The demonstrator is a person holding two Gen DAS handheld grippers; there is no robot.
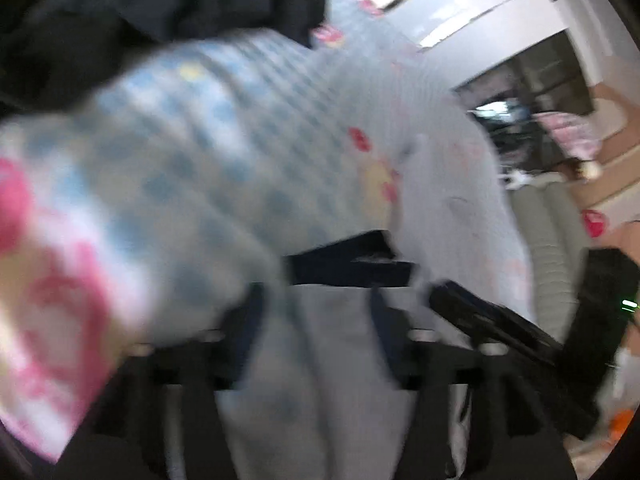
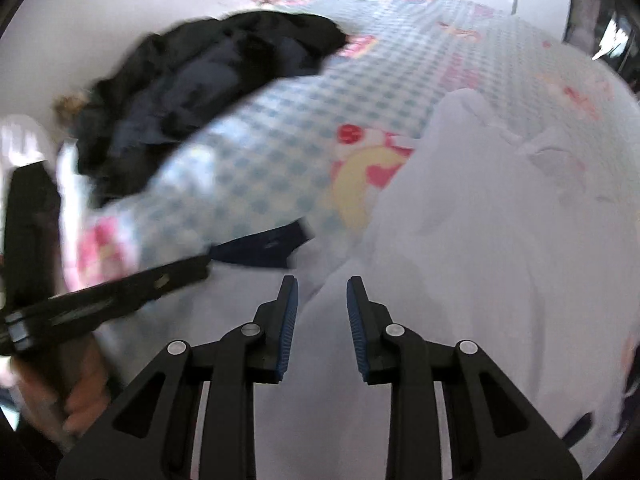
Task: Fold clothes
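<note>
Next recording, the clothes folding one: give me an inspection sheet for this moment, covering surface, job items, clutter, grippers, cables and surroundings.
Surface: blue checked bed cover with pink and yellow cartoon prints.
Job's things: white garment spread in front of both grippers, with a dark navy collar at its near edge; dark clothes pile further back on the cover.
Clutter: nothing seen.
Grippers: right gripper open, fingers over the white garment, nothing between them; left gripper blurred, fingers apart over the same garment, not gripping.
Cables: nothing seen.
Surroundings: white wall behind the bed; white wardrobe and dark shelving, too blurred for detail.
</note>
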